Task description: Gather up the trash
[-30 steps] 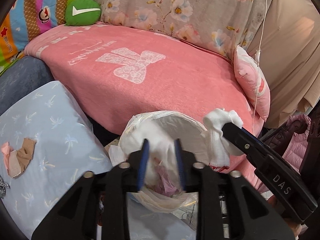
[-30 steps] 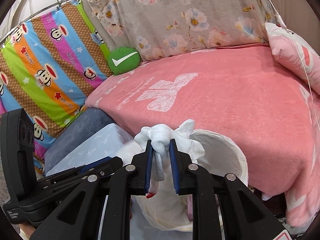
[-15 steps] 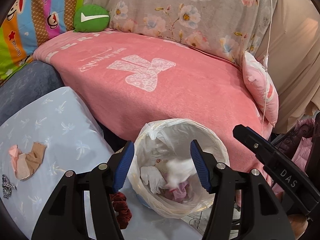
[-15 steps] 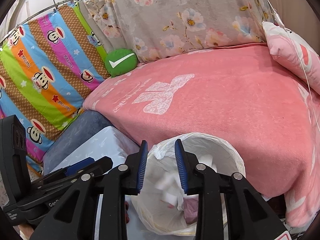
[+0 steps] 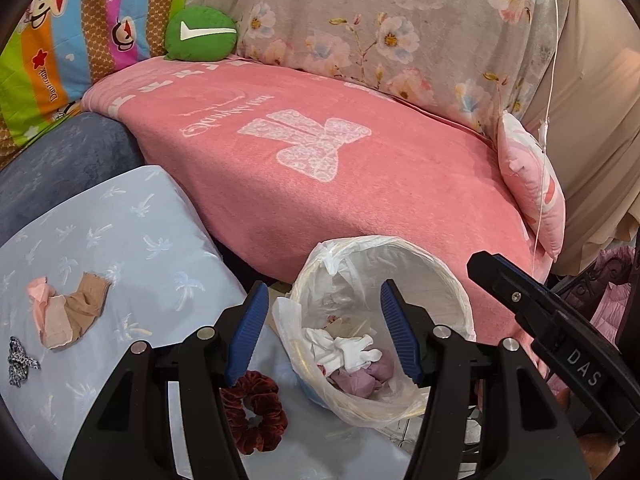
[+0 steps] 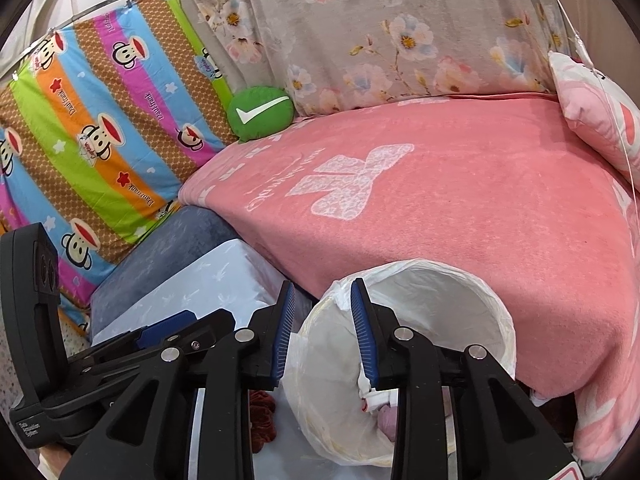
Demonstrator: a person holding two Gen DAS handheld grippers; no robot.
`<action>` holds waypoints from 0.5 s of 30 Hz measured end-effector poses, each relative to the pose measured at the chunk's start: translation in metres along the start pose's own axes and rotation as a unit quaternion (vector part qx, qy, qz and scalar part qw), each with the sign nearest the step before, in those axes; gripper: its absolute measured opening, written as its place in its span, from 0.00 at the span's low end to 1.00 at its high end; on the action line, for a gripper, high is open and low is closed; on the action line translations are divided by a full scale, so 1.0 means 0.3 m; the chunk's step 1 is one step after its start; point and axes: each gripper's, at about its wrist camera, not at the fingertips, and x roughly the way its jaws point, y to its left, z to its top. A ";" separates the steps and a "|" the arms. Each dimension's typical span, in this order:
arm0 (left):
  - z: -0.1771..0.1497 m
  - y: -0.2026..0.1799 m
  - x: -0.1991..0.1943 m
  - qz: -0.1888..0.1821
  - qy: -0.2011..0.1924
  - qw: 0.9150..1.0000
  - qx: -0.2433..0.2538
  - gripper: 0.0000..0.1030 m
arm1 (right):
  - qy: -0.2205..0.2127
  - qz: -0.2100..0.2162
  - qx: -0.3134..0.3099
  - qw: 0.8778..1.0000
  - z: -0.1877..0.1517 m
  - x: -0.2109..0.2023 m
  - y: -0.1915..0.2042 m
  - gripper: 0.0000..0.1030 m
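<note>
Hovering over lined trash bin [image 5: 432,276], left gripper [image 5: 320,328] spread wide, nothing held; right gripper [image 6: 322,332] also parted, empty, at bin's near-left rim. White crumpled cloth [image 5: 344,350] and pink wad [image 5: 368,374] inside bin. Dark red scrunchie [image 5: 256,412] just left of bin on light blue cushion [image 5: 120,240]; tan stocking [image 5: 66,312] and patterned scrap [image 5: 20,360] further left.

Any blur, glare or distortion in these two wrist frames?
Left wrist: sharp, evenly lit, no glare; fisheye bends the pink blanket and darkens the corners. Right wrist: equally sharp; the bin is partly blocked by the right gripper.
</note>
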 end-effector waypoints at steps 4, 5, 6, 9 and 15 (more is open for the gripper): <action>-0.008 0.027 -0.012 0.005 -0.001 1.000 -0.006 0.54 | 0.005 0.005 -0.009 1.000 -0.006 0.007 0.030 0.29; -0.011 0.037 -0.017 0.007 -0.002 1.000 -0.008 0.54 | 0.006 0.007 -0.012 1.000 -0.008 0.008 0.039 0.29; -0.015 0.045 -0.021 0.009 -0.002 1.000 -0.010 0.54 | 0.008 0.009 -0.015 1.000 -0.011 0.010 0.048 0.29; -0.026 0.080 -0.035 0.014 -0.001 1.000 -0.017 0.54 | 0.014 0.012 -0.024 1.000 -0.029 0.015 0.076 0.29; -0.057 0.148 -0.058 0.031 0.000 0.999 -0.029 0.59 | 0.039 0.021 -0.039 0.998 -0.091 0.046 0.141 0.33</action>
